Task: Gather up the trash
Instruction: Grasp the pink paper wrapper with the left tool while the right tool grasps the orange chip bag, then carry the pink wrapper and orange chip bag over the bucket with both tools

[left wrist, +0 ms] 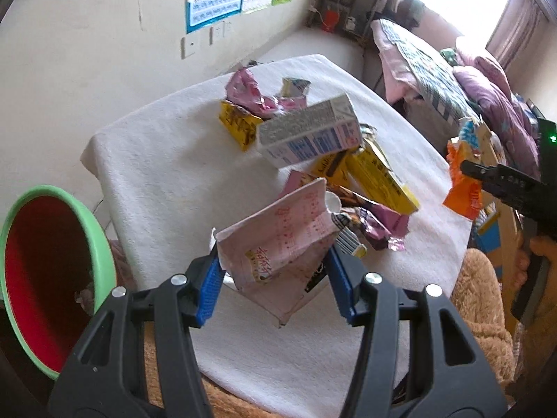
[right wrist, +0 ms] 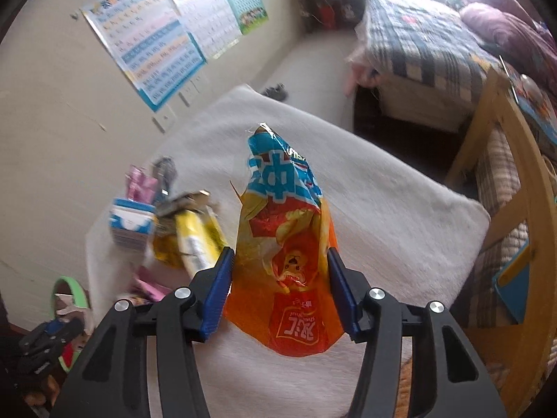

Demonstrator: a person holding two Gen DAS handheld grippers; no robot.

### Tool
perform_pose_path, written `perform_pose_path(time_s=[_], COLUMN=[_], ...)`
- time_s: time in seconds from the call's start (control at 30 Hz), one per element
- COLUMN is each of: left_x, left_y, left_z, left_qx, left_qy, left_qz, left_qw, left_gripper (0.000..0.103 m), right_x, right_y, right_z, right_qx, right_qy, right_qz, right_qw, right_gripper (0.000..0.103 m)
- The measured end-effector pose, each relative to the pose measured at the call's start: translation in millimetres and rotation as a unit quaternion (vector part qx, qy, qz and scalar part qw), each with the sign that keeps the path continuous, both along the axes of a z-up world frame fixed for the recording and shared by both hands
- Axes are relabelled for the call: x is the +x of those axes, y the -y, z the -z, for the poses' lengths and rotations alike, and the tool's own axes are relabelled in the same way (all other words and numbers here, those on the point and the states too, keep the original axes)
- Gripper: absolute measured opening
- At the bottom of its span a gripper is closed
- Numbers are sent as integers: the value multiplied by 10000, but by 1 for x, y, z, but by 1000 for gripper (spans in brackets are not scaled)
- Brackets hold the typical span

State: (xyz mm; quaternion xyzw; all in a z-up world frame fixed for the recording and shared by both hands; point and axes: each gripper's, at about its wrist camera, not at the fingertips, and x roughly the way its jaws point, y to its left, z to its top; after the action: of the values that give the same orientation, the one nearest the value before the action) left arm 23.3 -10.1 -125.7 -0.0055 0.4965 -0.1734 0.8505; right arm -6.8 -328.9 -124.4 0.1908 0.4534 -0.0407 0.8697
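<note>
My left gripper (left wrist: 275,261) is shut on a flattened pink-and-white carton (left wrist: 285,233), held above the near edge of the white-clothed table (left wrist: 156,174). My right gripper (right wrist: 280,257) is shut on an orange and blue snack bag (right wrist: 289,244), lifted off the cloth; in the left wrist view the bag (left wrist: 464,195) hangs at the right from that gripper (left wrist: 501,181). A heap of trash lies mid-table: a blue-and-white milk carton (left wrist: 310,136), yellow boxes (left wrist: 379,177), a pink wrapper (left wrist: 247,90) and a purple wrapper (left wrist: 376,223). A green-rimmed red bin (left wrist: 101,244) stands at the left below the table.
A bed with a plaid cover (right wrist: 424,45) fills the far right. A wooden chair frame (right wrist: 515,188) stands right of the table. Posters (right wrist: 149,52) hang on the wall behind. Brown fuzzy fabric (left wrist: 484,296) lies at the table's near right edge.
</note>
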Motion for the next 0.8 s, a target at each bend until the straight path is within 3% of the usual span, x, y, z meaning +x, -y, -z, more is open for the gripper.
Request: perform_pose_path(time_s=[0.8], left_x=[3], left_y=[-49], left_z=[-27], left_qx=[-65], left_qy=[472], left_qz=[-865], left_qw=[9951], left_gripper=[52], right_x=[10], right_y=[-92], right_z=[-50], right_qx=[-284], right_qy=[521], right_qz=[-1073], right_qw=[9925], right_gripper=[53])
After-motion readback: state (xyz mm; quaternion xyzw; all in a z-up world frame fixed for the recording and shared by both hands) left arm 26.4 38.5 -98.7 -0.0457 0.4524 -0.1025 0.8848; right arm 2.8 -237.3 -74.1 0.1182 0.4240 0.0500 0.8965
